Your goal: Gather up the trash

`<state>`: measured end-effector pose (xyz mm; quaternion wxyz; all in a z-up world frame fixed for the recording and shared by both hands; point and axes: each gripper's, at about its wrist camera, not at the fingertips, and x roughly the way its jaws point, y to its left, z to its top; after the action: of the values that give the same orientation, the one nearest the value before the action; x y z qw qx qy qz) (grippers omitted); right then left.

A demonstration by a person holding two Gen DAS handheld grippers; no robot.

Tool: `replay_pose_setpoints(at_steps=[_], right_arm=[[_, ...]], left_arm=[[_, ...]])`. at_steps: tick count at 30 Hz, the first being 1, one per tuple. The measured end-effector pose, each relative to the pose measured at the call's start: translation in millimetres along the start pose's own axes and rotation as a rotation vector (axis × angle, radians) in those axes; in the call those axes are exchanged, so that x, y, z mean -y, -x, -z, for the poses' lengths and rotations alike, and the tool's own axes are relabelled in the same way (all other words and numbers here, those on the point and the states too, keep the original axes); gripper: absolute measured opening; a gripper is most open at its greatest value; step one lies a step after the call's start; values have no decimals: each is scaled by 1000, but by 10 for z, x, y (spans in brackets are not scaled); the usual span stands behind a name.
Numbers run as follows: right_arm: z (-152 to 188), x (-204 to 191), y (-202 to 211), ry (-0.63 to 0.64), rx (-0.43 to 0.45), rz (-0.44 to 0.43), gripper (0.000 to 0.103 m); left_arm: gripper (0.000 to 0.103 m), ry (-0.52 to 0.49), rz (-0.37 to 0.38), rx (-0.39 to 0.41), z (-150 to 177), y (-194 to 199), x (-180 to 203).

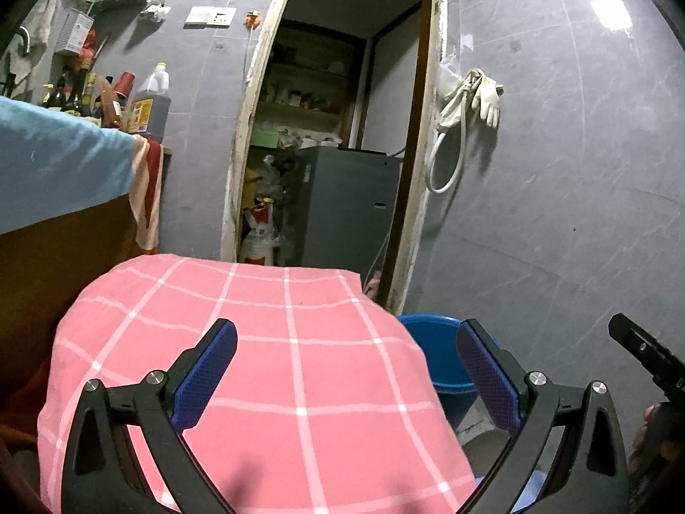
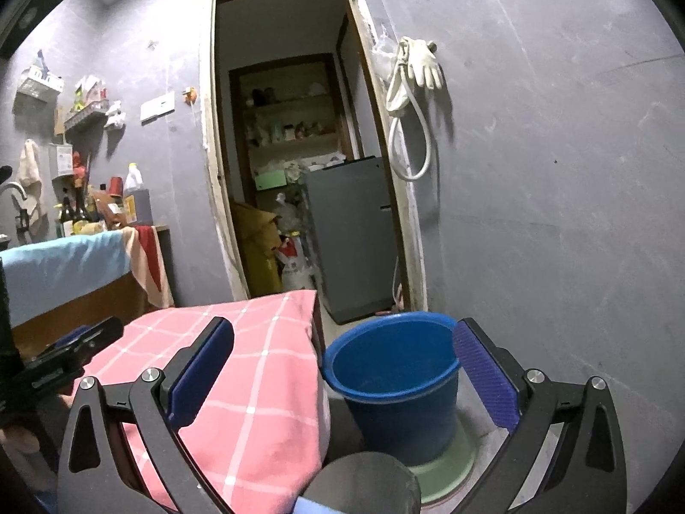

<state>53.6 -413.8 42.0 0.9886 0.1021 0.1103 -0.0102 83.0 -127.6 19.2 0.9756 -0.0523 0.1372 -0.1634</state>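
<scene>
My left gripper (image 1: 346, 364) stands open over a pink checked cloth (image 1: 265, 368) that covers a table; nothing lies between its blue pads (image 1: 205, 381). My right gripper (image 2: 342, 364) is open too, held above the cloth's right edge (image 2: 239, 385) and a blue bucket (image 2: 398, 381) on the floor. The bucket looks empty inside and rests on a green base (image 2: 445, 467). The same bucket (image 1: 445, 355) peeks out past the cloth in the left wrist view. No piece of trash shows on the cloth in either view. The other gripper's black body (image 1: 650, 364) shows at the right edge.
A doorway (image 2: 291, 162) ahead opens onto a storeroom with shelves, bags and a grey cabinet (image 2: 355, 235). A counter (image 1: 55, 162) under a blue cloth at the left carries bottles and a jug. White gloves and a hose (image 2: 415, 85) hang on the grey wall.
</scene>
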Motion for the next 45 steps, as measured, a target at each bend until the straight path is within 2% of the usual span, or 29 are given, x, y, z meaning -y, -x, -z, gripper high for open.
replay_pose_setpoints(at_steps=[12,45], right_arm=[[172,126,44,-19,-43,37,103],[155,151,73,-27,-43,32,103]], left_arm=[[101,-7,-13,-15,95,-1,17],[101,-18,-15,-11,101,0,29]])
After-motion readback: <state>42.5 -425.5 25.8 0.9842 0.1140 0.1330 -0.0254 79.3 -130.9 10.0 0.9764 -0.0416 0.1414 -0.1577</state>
